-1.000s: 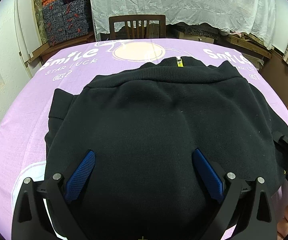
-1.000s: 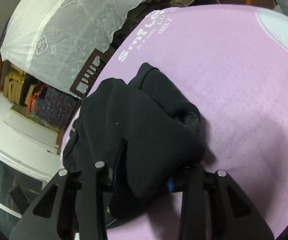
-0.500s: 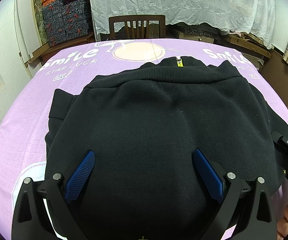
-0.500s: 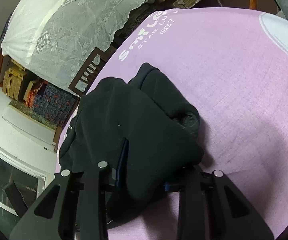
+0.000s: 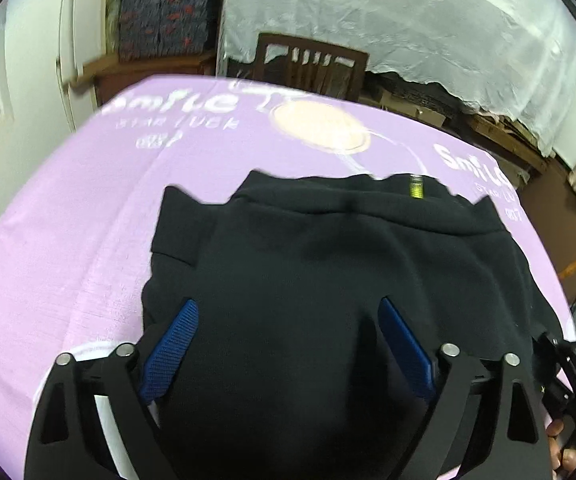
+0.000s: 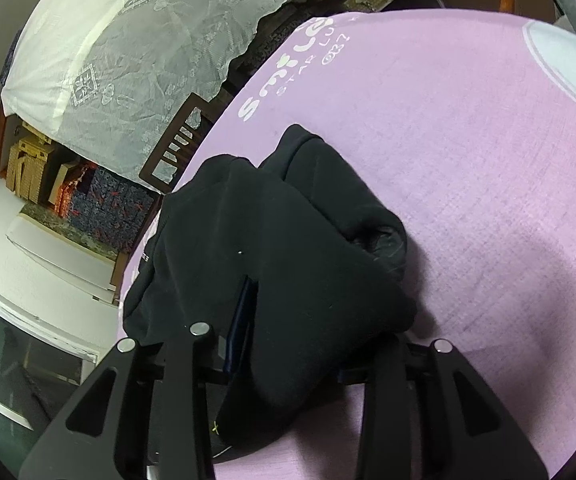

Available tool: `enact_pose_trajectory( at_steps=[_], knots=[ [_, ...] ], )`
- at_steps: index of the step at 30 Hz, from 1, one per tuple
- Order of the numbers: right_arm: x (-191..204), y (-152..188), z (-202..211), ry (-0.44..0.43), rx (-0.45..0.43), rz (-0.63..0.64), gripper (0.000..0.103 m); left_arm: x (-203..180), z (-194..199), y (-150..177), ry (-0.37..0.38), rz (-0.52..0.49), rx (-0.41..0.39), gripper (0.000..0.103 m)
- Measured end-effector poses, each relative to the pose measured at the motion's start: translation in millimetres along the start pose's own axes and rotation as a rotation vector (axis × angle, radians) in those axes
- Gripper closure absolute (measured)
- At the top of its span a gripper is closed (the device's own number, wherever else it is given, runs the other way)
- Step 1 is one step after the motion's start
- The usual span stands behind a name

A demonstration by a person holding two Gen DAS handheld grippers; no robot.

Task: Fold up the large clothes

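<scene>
A black zip-up garment lies partly folded on the purple printed cloth, its collar and yellow zip tag at the far side. My left gripper straddles the near part of the garment. Its jaws are closing, the blue pads stand wide apart, and fabric bulges between them. My right gripper is shut on a thick fold at the garment's right corner, its jaws easing open slightly, and the fabric drapes over the fingers. The same gripper shows at the left wrist view's right edge.
A wooden chair stands behind the table's far edge under a white lace cloth. Patterned boxes are stacked at the back left. A person's hand shows at the lower right. Purple cloth lies bare to the right of the garment.
The left wrist view has slid left and rolled, so the garment now sits further right and looks blurred. The left pads stand slightly closer together. The right gripper keeps its hold on the fold.
</scene>
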State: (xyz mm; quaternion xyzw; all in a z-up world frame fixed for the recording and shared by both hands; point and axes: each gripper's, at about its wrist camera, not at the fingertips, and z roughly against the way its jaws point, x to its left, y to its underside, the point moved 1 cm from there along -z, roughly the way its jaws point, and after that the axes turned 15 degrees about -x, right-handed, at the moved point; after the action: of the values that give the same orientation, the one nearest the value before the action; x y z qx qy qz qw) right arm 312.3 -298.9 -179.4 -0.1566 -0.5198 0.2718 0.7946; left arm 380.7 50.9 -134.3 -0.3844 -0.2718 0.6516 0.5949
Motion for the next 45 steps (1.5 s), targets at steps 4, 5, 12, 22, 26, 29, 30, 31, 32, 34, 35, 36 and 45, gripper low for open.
enact_pose_trajectory(
  at_steps=[4, 5, 12, 22, 26, 29, 30, 31, 32, 34, 35, 36, 45],
  knots=[
    [-0.9, -0.8, 0.0, -0.002, 0.002, -0.01, 0.07, -7.6, -8.8, 5.0, -0.058, -0.078, -0.003, 0.025],
    [-0.8, -0.5, 0.1, 0.0, 0.001, -0.008, 0.07, -12.6, -10.2, 6.9, -0.082, -0.117, -0.008, 0.025],
    [1.0, -0.2, -0.8, 0.001, 0.001, -0.003, 0.07, -9.9, -4.2, 2.5, -0.035, -0.063, -0.022, 0.024],
    [-1.6, -3.2, -2.6, -0.006, 0.024, -0.02, 0.07, -54.6, -5.2, 21.0, 0.03, -0.225, -0.03, 0.017],
    [-0.8, -2.7, -2.6, -0.004, 0.022, -0.016, 0.07, -49.5, -12.6, 21.1, 0.034, -0.201, -0.013, 0.01],
    [0.3, -2.2, -2.3, -0.002, 0.015, -0.009, 0.069, -48.2, -10.1, 24.3, 0.038, -0.194, -0.011, 0.01],
    [0.7, -2.0, -2.2, -0.003, 0.013, -0.005, 0.07, -48.3, -10.1, 24.4, 0.037, -0.195, -0.013, 0.01],
    [1.3, -1.6, -2.8, -0.004, 0.011, -0.002, 0.07, -48.5, -9.8, 24.8, 0.038, -0.194, -0.013, 0.01],
    [1.7, -1.3, -3.1, -0.003, 0.009, 0.001, 0.069, -48.8, -8.5, 25.8, 0.04, -0.193, -0.013, 0.01],
    [1.6, -1.3, -3.3, -0.005, 0.01, 0.001, 0.071, -48.4, -6.2, 27.5, 0.043, -0.192, -0.013, 0.01],
    [0.7, -1.6, -3.5, -0.006, 0.013, -0.001, 0.073, -48.1, -6.2, 27.4, 0.044, -0.193, -0.013, 0.01],
    [-0.9, -2.2, -3.9, -0.012, 0.016, -0.005, 0.075, -48.3, -5.4, 28.1, 0.044, -0.192, -0.012, 0.01],
    [50.6, -1.6, 34.6, -0.117, -0.118, 0.242, 0.091, -46.3, -3.9, 28.0, 0.049, -0.179, 0.0, 0.01]
  ],
)
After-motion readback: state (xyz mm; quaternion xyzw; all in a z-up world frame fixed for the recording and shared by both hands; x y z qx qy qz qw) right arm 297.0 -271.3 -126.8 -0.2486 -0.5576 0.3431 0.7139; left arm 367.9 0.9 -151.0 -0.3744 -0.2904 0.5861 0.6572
